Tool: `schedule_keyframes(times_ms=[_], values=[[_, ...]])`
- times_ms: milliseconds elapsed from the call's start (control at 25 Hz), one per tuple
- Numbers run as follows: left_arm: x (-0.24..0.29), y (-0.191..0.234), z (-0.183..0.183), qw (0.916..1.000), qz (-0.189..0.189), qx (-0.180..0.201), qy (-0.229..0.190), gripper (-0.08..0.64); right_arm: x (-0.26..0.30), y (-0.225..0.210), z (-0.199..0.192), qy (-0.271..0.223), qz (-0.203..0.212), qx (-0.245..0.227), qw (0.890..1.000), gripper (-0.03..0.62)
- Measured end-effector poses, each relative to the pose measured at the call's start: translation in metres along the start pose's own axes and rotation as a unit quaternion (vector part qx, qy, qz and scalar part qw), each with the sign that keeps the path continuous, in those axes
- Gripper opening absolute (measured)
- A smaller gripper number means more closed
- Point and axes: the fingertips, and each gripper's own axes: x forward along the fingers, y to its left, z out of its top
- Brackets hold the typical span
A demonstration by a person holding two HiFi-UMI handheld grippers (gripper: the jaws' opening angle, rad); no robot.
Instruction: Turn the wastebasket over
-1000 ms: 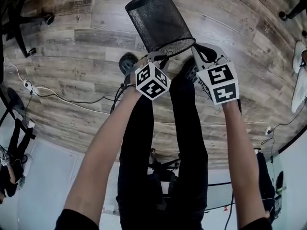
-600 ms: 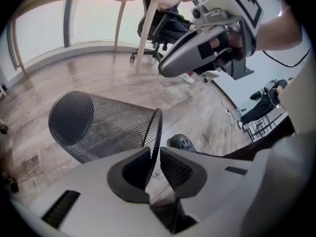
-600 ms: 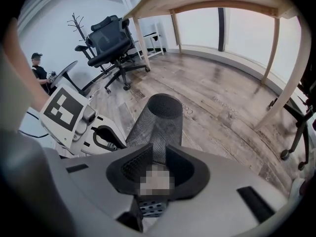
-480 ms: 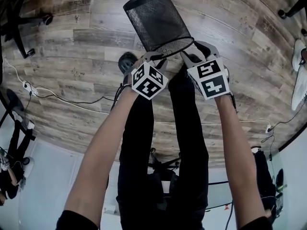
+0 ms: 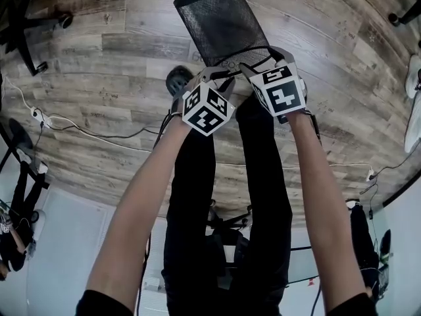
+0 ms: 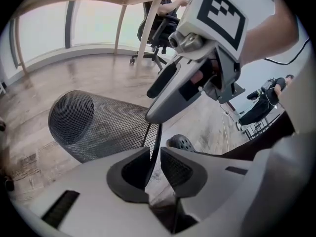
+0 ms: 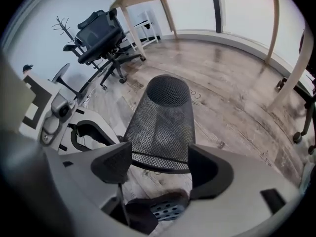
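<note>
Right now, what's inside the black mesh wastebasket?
Through the wastebasket mesh I see only wooden floor, nothing inside. The dark base end is hard to see through, so something small could hide there.

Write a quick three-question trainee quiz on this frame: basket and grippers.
1. Which gripper is clamped on the basket rim? A) left gripper B) right gripper C) both
2. True or false: the basket stands upright, mouth up.
3. Fill in: the basket wall is black ___.

Key
1. A. The right gripper's jaws are opening and do not touch the rim between them.
2. False. It is tipped over, mouth toward the grippers.
3. mesh
</note>
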Motion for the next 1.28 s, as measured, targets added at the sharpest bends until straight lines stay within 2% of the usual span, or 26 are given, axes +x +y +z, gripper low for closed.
schedule_keyframes(times_ms=[120, 520, 680, 920, 1120, 1280], values=[[-0.002, 0.000, -0.003, 1.0000, -0.004, -0.004, -0.005, 0.088, 0.009, 0.007, -0.001, 0.012, -0.007, -0.003, 1.000, 0.337], [-0.021, 0.020, -0.014, 1.0000, -0.002, 0.001, -0.005, 0.100, 0.024, 0.020, -0.007, 0.037, 0.009, 0.016, 0.999, 0.347], [-0.033, 0.054, -0.014, 0.9999, 0.014, -0.003, -0.008, 0.115, 0.030, 0.024, -0.009, 0.046, 0.019, 0.024, 0.998, 0.360], [-0.052, 0.128, 0.004, 0.9964, 0.058, -0.048, -0.039, 0.132, 0.032, 0.026, -0.010, 0.052, 0.020, 0.024, 0.998, 0.367], [-0.061, 0.175, 0.024, 0.9948, 0.086, -0.032, -0.045, 0.149, 0.032, 0.024, -0.011, 0.067, 0.026, 0.024, 0.997, 0.370], [-0.059, 0.200, 0.039, 0.9946, 0.092, -0.021, -0.043, 0.178, 0.031, 0.026, -0.011, 0.083, 0.029, 0.029, 0.996, 0.371]])
